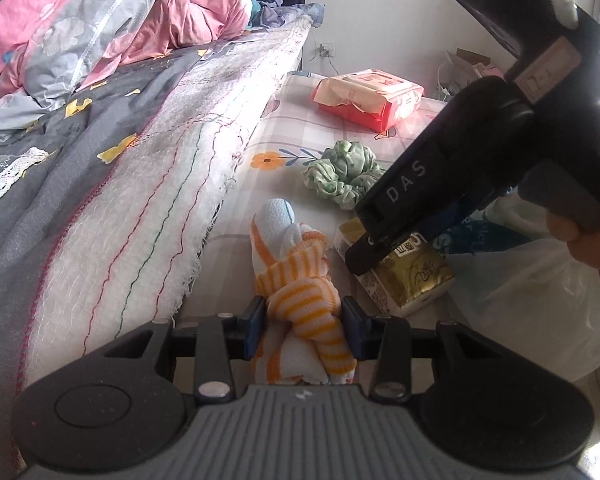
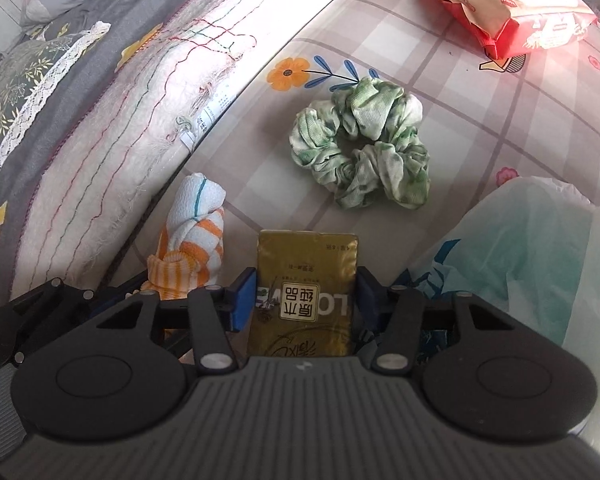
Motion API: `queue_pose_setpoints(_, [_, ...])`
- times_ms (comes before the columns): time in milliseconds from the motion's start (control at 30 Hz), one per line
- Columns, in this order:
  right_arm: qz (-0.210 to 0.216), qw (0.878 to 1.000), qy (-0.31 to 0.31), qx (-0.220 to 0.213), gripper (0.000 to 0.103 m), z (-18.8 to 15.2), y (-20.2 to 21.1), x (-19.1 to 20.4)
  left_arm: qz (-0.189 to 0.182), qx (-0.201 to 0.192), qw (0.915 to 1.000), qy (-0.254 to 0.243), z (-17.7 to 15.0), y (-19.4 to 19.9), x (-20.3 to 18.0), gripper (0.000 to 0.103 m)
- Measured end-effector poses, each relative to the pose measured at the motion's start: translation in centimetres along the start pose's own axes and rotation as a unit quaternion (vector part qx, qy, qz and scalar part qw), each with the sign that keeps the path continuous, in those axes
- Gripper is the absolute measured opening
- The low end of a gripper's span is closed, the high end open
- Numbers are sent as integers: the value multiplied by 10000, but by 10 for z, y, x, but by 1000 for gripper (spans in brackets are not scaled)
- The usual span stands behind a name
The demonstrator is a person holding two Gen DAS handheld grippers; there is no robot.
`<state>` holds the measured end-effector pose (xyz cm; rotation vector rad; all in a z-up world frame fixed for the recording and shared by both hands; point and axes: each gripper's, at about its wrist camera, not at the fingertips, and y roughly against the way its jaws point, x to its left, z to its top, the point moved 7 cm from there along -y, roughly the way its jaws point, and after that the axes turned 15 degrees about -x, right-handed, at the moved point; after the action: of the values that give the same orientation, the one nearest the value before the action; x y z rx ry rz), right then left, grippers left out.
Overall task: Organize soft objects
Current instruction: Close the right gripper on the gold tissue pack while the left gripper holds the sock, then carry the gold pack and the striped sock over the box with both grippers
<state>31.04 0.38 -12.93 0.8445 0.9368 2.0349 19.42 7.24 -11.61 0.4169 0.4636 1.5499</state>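
I see the mattress (image 1: 152,184) along one side of the checked sheet (image 2: 460,92). Beside the mattress edge lies the knotted orange-striped cloth (image 1: 300,300); my left gripper (image 1: 304,322) is clenched on it. Farther from the mattress, my right gripper (image 2: 304,300) straddles the gold tissue pack (image 2: 306,280), pads at its sides; I cannot tell whether they press. Beyond it lies the green scrunchie (image 2: 360,144).

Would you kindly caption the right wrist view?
Right gripper astride the gold tissue pack, green scrunchie beyond.
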Motion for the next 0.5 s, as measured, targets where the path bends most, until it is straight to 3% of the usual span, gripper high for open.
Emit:
queue_pose_setpoints(267, [433, 9967, -464, -515, 50, 7, 55, 0, -188, -359, 9990, 186, 27, 32, -8, 42])
queue_pose_setpoints(500, [621, 9872, -884, -1173, 50, -1, 145, -25, -840, -881, 9925, 146, 69, 70, -51, 42])
